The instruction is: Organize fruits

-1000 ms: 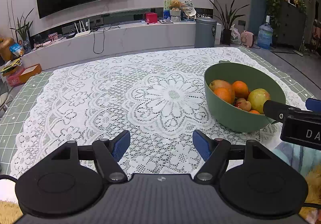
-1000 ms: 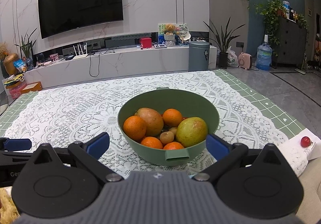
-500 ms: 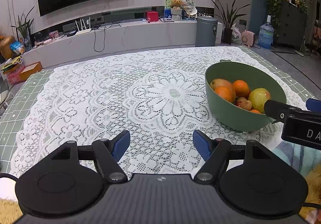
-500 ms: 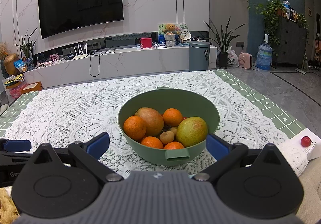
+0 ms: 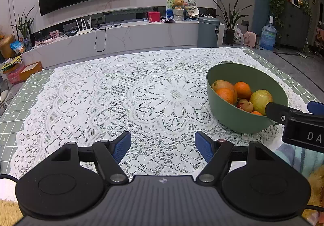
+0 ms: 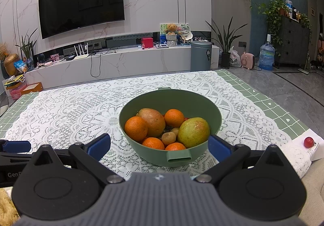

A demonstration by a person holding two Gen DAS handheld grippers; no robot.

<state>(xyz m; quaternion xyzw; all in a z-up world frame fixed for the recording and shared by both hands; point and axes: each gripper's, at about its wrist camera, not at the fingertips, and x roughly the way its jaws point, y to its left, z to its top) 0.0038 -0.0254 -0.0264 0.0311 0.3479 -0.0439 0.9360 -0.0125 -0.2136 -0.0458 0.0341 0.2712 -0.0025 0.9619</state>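
White lace tablecloth (image 6: 66, 116) covers the table; on it, a round green plastic bowl (image 6: 214, 112) holds oranges (image 6: 136, 128) and mangoes (image 6: 194, 132), at twelve o'clock from the wide-open, empty right gripper (image 6: 159, 146). At nine o'clock, the left gripper (image 5: 163, 144) gapes empty.
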